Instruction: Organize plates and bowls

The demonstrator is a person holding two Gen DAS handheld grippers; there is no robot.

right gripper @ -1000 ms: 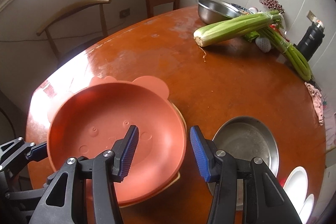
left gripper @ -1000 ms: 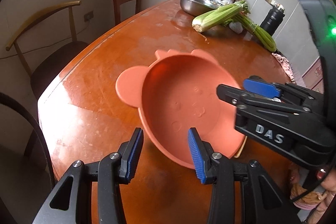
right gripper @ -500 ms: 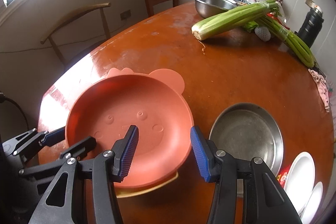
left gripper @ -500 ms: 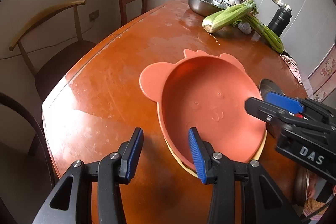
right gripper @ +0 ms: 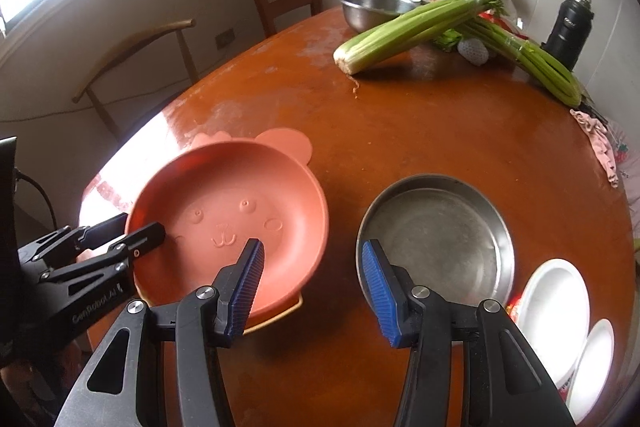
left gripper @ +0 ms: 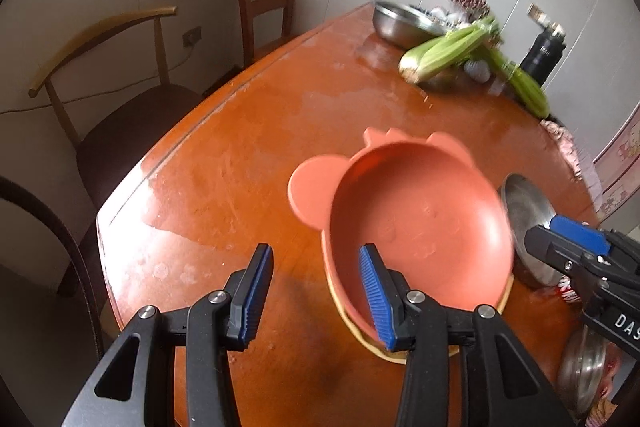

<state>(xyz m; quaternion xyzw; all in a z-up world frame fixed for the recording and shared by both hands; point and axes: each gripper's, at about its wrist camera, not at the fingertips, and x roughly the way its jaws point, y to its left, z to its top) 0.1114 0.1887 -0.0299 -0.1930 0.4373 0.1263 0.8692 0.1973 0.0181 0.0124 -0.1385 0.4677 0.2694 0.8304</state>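
**If the pink bowl gets nudged off-centre, the stack goes crooked**

Left wrist view: though the left tongs (left gripper: 315, 251) sit right at the pink bowl (left gripper: 420, 219), they're open. One pad hangs over the bare table (left gripper: 240, 167), the other over the bowl's near inside wall, so the rim runs btwn them w/ no squeeze showing. The bowl rests near the table's front edge on a yellow dish (left gripper: 384, 353), of which only a thin rim peeks out. It looks a bit tipped. The right tongs (left gripper: 556, 241) are off to the side by the steel pan (left gripper: 524, 211).

- Risk 1: closing on the rim at this slant could lever the bowl up and drag it across the yellow dish. Prob. cause: bite too shallow on a sloping wall.
- Risk 2: a sideways pull slides both dishes toward the table edge, which is near.

Right wrist view: the right tongs are open too, nothing btwn the pads. They hover over the strip of table btwn pink bowl and steel pan. Two white plates (right gripper: 556, 303) lie just beyond the pan, at the table's rim. From here the left tongs seem to straddle the bowl's rim; contact can't be told.

- Risk 3: reaching for the pan, the inner pad clips the pink bowl, since the gap is tight.
- Risk 4: shoving the pan outward bumps the white plates off.
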